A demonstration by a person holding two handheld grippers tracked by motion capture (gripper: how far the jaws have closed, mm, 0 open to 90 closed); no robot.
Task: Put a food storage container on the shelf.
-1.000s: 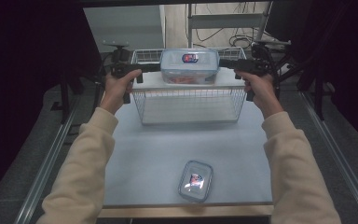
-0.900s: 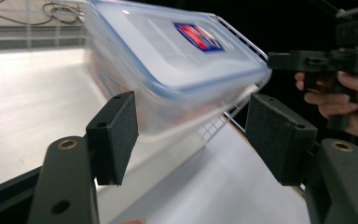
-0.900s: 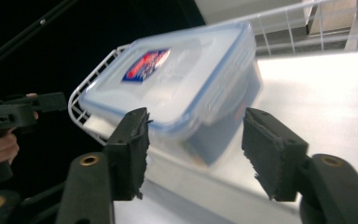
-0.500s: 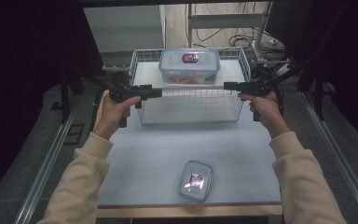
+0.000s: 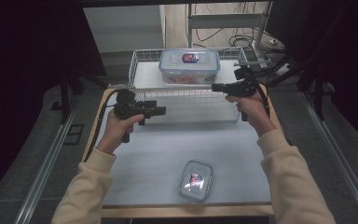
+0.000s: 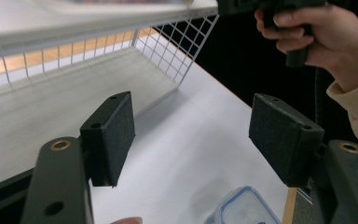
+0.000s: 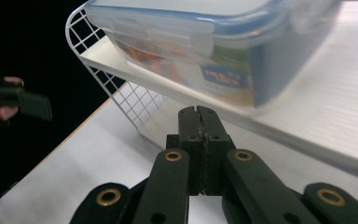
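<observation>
The right gripper point(image 7: 199, 114) has just closed its jaws flat together on nothing, below the clear blue-lidded plastic box point(image 5: 189, 66) on top of the white wire basket point(image 5: 186, 95). The left gripper point(image 5: 161, 110) gapes empty over the pale worktop point(image 5: 168, 149), near a smaller lidded box point(image 5: 196, 180)

White wire basket point(image 5: 186, 100) with square grid mesh; on it a clear food container point(image 5: 189, 66) with blue-rimmed lid and red-blue label; cream sleeves point(image 5: 291, 182); black grippers point(image 5: 160, 110).
</observation>
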